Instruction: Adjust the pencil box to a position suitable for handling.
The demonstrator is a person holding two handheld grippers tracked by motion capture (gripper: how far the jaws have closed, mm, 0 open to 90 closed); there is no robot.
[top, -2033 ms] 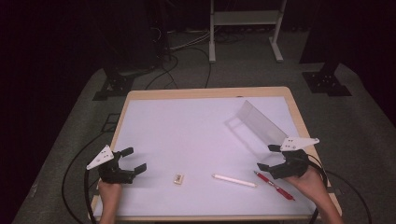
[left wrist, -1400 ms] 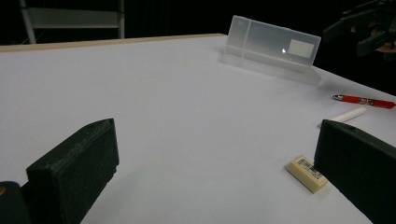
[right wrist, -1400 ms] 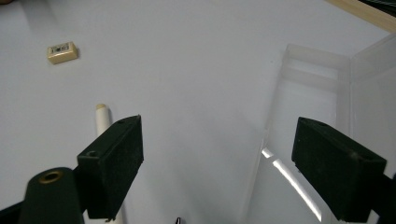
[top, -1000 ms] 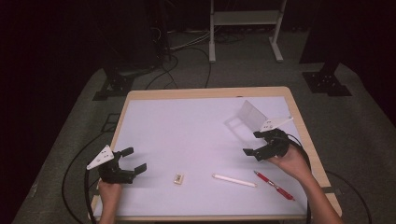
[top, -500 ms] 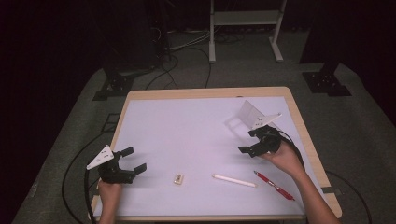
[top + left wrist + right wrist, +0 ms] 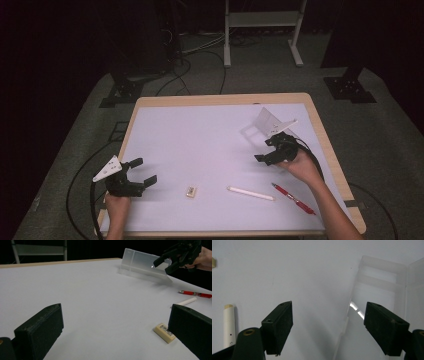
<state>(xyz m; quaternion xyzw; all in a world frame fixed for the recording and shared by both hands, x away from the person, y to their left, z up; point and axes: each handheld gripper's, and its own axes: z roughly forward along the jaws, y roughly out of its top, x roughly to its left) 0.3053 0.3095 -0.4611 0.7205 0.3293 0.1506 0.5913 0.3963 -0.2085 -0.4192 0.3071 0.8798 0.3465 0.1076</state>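
High view first: a translucent, frosted plastic open case [image 6: 264,122] sits on the far right part of the white-topped table [image 6: 200,140], one panel flat on the surface and the other rising at a slant. Nothing lies inside it; its inner faces show bare plastic, with a couple of moulded ridges seen in the right gripper view [image 6: 382,280].

The right gripper [image 6: 268,150] hangs at the near edge of that case, its hand behind it. Its jaws stand wide but have just been closing a little. In the right gripper view the low edge of the case runs up between the two black pads, and neither pad presses on it. From the left gripper view the same gripper [image 6: 166,263] shows just in front of the case [image 6: 142,265].

The left gripper [image 6: 142,172] sits at the near left of the table, jaws wide apart with nothing between them.

Loose on the table, outside the case: a small cream rectangular eraser with a barcode label [image 6: 190,190], a white cylindrical stick [image 6: 251,193] to its right, and a red pen [image 6: 293,198] beyond that, near the right forearm. All three lie well apart from the case.
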